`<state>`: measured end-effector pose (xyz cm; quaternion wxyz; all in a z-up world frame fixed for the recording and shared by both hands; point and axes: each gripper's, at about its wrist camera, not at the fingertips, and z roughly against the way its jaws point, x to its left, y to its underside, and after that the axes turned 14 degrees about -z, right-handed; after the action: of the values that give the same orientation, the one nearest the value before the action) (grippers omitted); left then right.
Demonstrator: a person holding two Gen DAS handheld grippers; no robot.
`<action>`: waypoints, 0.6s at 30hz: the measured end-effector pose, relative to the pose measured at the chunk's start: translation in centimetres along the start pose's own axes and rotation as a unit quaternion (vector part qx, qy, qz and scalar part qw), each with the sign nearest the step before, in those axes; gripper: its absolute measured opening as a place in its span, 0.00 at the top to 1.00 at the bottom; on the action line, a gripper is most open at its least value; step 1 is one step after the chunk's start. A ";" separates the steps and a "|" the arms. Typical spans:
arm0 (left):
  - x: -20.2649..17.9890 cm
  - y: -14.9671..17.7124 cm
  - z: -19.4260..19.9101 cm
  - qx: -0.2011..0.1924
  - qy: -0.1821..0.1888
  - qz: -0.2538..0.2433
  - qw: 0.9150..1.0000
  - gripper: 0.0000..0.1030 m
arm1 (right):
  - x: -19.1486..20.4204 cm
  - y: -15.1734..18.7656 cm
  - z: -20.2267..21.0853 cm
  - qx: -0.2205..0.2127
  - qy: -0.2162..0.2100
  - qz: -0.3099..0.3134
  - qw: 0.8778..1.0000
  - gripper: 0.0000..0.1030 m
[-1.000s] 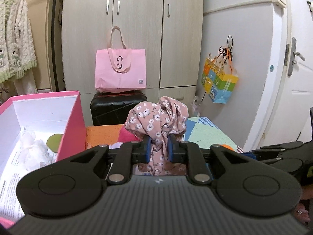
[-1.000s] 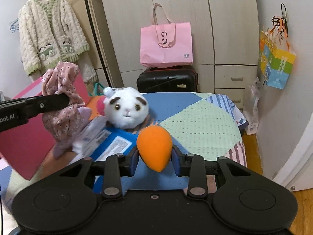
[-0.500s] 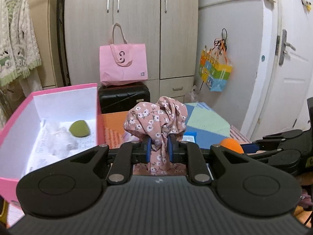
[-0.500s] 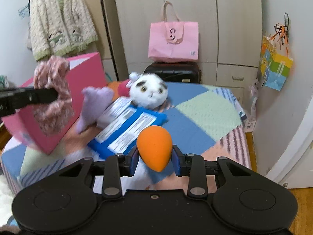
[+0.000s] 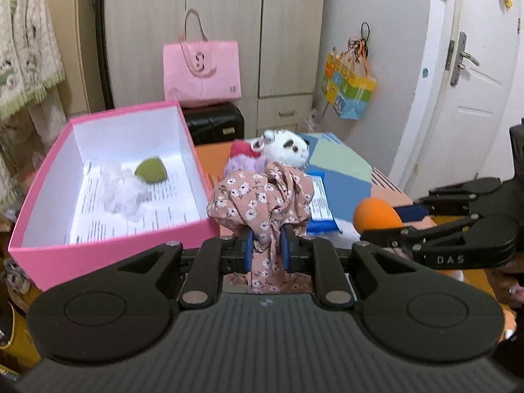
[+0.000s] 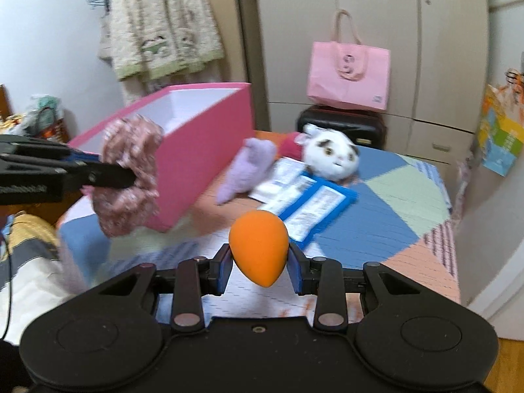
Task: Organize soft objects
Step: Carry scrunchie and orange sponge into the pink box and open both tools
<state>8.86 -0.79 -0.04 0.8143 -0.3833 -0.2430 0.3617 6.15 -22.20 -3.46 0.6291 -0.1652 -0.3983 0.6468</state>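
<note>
Pink box [image 5: 108,242] holds a green sponge [image 5: 151,170] and some white fluffy thing [image 5: 122,190] on printed paper – text too blurry to read. Left gripper [image 5: 266,249] clamps the floral cloth [image 5: 262,196] beside the box; right gripper [image 6: 260,267] pinches the orange sponge [image 6: 258,249]. "DAS" shows only in the left view.

box [image 5: 108,249]: matt pink card, white inside | scarf [image 5: 258,196]: thin floral cloth | sponge [image 6: 258,249]: smooth matt orange foam | grippers: matt black plastic
</note>
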 end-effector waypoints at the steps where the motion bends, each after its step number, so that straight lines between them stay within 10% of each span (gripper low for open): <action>1: 0.4 0.2 0.1 0.005 0.012 0.005 1.000 0.85 | 0.4 -0.1 0.1 0.002 -0.006 0.002 1.000 0.61; 12: 6.3 1.1 2.3 0.040 0.044 0.053 0.997 0.85 | 4.9 -3.1 -0.9 0.030 -0.074 0.034 0.996 0.60; 18: 9.9 0.3 4.9 -0.017 0.014 0.070 0.997 0.85 | 7.4 -5.5 -2.7 0.018 -0.075 0.063 0.995 0.60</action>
<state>11.58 9.23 3.77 0.7838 -0.4179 -0.2103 0.4083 10.70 -14.96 0.89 0.5582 -0.1297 -0.4211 0.7030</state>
